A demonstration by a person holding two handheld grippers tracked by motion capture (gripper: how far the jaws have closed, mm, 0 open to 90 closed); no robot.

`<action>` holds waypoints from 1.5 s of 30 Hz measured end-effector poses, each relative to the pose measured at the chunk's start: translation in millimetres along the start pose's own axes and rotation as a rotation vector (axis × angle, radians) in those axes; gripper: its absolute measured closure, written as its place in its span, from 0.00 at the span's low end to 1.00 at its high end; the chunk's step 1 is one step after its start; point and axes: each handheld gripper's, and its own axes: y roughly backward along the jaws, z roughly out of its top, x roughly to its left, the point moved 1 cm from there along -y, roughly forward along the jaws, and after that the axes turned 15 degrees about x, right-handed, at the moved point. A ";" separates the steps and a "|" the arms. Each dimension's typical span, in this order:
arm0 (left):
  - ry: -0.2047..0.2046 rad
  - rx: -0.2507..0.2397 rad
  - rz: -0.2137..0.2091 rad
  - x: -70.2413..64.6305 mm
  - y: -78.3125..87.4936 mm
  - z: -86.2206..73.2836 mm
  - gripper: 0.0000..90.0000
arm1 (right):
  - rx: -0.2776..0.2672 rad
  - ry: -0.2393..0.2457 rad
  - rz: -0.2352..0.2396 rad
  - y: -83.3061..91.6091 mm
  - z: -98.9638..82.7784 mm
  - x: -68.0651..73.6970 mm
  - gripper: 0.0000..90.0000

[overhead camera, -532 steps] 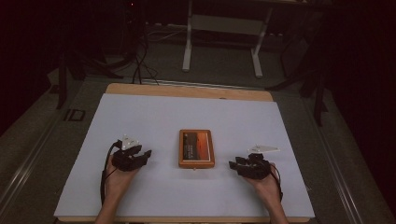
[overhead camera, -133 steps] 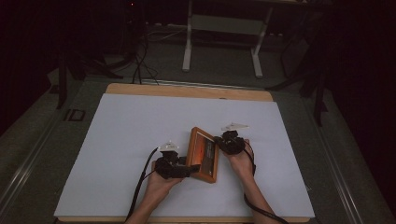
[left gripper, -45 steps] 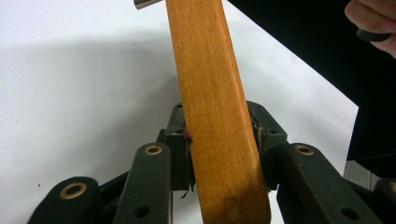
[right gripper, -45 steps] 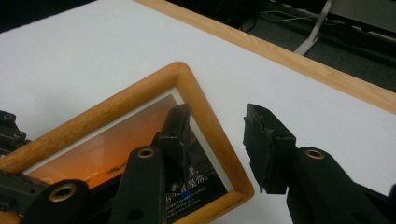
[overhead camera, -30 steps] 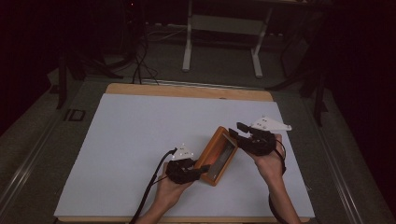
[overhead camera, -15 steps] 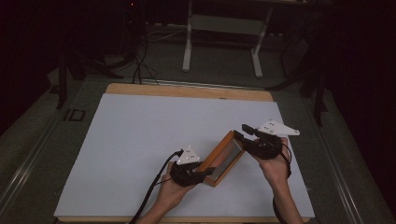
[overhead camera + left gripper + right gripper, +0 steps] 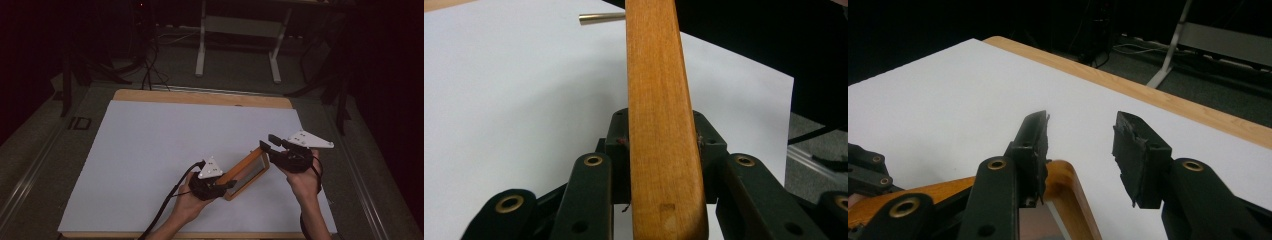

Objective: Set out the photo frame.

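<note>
High view: wooden box [image 7: 247, 172] tilted on edge above the white worktop [image 7: 150, 150].
Left claw [image 7: 220, 186] clamps its near rim; right claw [image 7: 267, 145], jaws parted and empty, sits by the far corner—regrip there before turning further.

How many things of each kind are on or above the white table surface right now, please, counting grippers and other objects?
Grippers: 2, the left gripper and the right gripper
Wooden frames: 1, the wooden frame, tilted up and clamped on its edge by the left gripper
Total: 3
</note>
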 end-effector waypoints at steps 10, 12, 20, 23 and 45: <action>-0.033 0.018 -0.011 -1.7 -4.9 7.8 0.77 | 0.023 -0.017 0.009 -0.7 -8.6 -8.0 0.63; -0.044 0.022 -0.011 -1.7 -4.8 8.0 0.77 | 0.026 -0.019 0.012 -0.5 -11.4 -8.9 0.63; -0.084 0.035 -0.022 -3.6 -7.5 11.7 0.77 | 0.039 -0.003 0.008 6.7 -19.7 -9.1 0.66; -0.091 0.035 -0.031 -3.2 -9.5 13.5 0.77 | 0.047 0.017 0.013 10.1 -20.6 -8.7 0.68; -0.142 0.054 -0.051 -5.7 -17.4 16.6 0.64 | 0.118 0.201 0.219 5.8 -31.3 -6.7 0.66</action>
